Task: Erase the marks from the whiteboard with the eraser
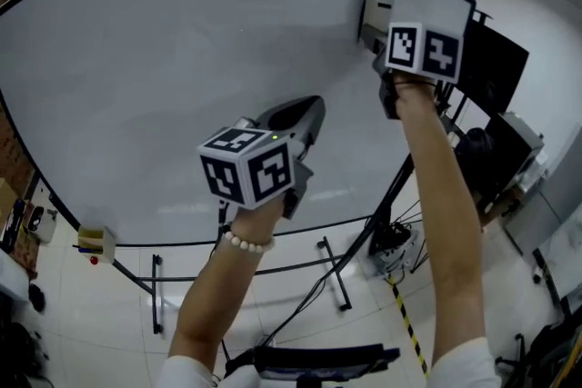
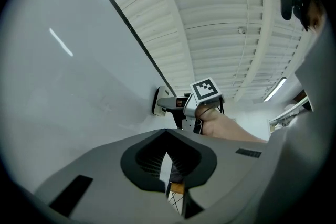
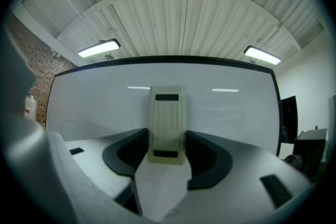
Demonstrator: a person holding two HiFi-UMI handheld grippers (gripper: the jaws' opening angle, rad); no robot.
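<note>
- Right gripper view: the eraser [image 3: 167, 126] is seen clamped upright between the jaws of the right gripper [image 3: 167, 150], which are closed onto its two long sides.
- The eraser's far face is laid against the whiteboard [image 3: 236, 113].
- Head view: the eraser is found toward 1 o'clock on the board, just beyond the right gripper's marker cube [image 1: 423, 50].
- The left gripper [image 1: 312, 109] is held before the board's middle, at 7 o'clock from the eraser; its jaws are brought together at the tips, with nothing gripped.
</note>
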